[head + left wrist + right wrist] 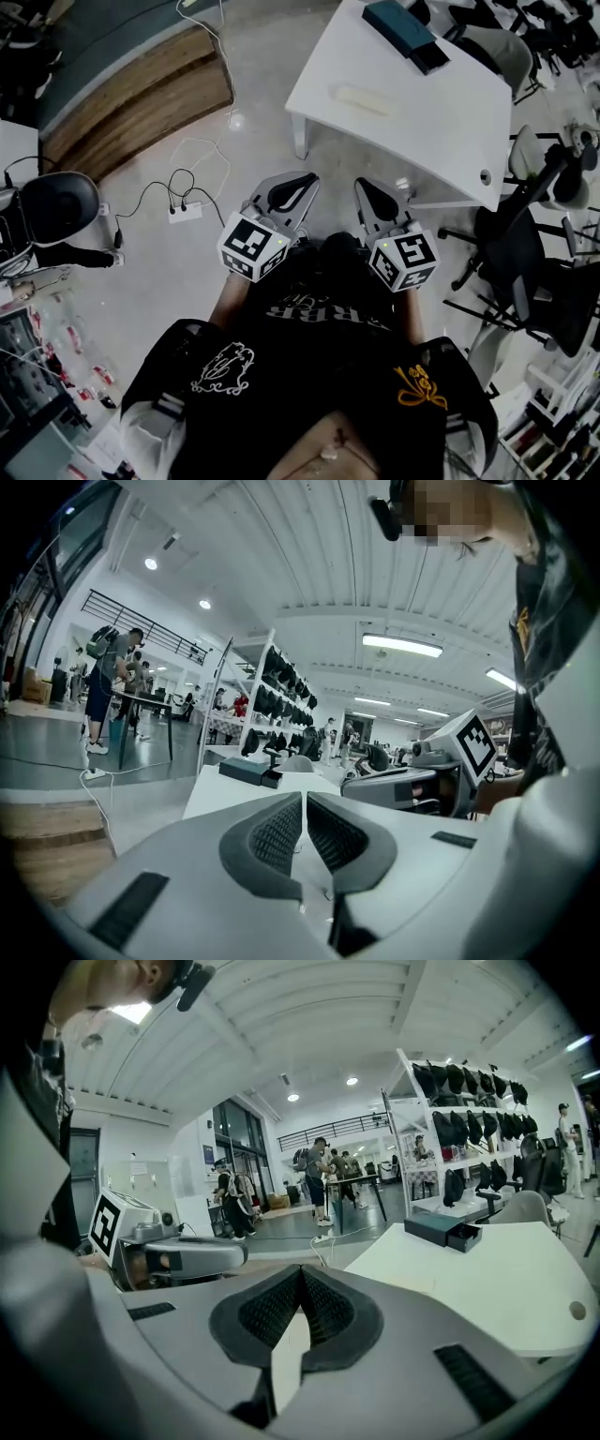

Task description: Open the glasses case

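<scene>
Grey ribbed pads point(277, 834) of the left gripper point(305, 803) are pressed together with nothing between them. The right gripper point(302, 1279) is likewise closed and empty, and both sit close in front of the person's chest. At about one o'clock from them, well apart, stands the white table point(441, 127). On its nearer part lies a pale oblong thing point(362, 99) (what it is cannot be told). Farther off, toward the table's far edge and again at one o'clock, lies the dark teal glasses case point(401, 26), with a black end point(431, 59) jutting from it. The case looks rigid, light and smooth-sided, so it is likely to skid on the tabletop. One gripper should probably steady its long sides while the other takes the black end.
</scene>
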The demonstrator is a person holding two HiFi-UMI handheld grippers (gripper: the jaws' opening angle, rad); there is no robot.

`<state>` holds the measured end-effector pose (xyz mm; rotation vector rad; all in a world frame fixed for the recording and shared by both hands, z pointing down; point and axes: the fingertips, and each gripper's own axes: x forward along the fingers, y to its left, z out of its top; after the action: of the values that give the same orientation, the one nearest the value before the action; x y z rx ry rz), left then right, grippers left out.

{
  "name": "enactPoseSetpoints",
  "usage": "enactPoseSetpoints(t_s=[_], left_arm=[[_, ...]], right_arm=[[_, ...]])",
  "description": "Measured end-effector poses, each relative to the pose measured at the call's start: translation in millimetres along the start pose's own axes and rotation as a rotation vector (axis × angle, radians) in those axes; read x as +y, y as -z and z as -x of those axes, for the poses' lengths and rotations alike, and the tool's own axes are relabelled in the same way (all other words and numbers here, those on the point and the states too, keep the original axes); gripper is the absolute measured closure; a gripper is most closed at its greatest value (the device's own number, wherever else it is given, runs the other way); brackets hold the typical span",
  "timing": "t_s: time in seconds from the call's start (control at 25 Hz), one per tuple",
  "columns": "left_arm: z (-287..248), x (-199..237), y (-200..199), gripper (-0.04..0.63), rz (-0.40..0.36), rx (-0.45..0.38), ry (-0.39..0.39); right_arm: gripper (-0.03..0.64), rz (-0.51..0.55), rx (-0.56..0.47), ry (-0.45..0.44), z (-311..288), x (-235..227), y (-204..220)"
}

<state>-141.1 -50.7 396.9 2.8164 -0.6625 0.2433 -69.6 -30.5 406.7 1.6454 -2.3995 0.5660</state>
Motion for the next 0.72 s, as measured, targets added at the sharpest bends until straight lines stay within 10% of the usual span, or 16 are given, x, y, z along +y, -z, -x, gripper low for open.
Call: enactPoseSetpoints(t_s=[0.72], left_arm=[[-152.4, 69.0, -20.3, 0.565, -0.004, 0.050, -0.100]], right_arm=[[0.603, 0.120, 0.095, -0.009, -97.6, -185.1, -31.5]])
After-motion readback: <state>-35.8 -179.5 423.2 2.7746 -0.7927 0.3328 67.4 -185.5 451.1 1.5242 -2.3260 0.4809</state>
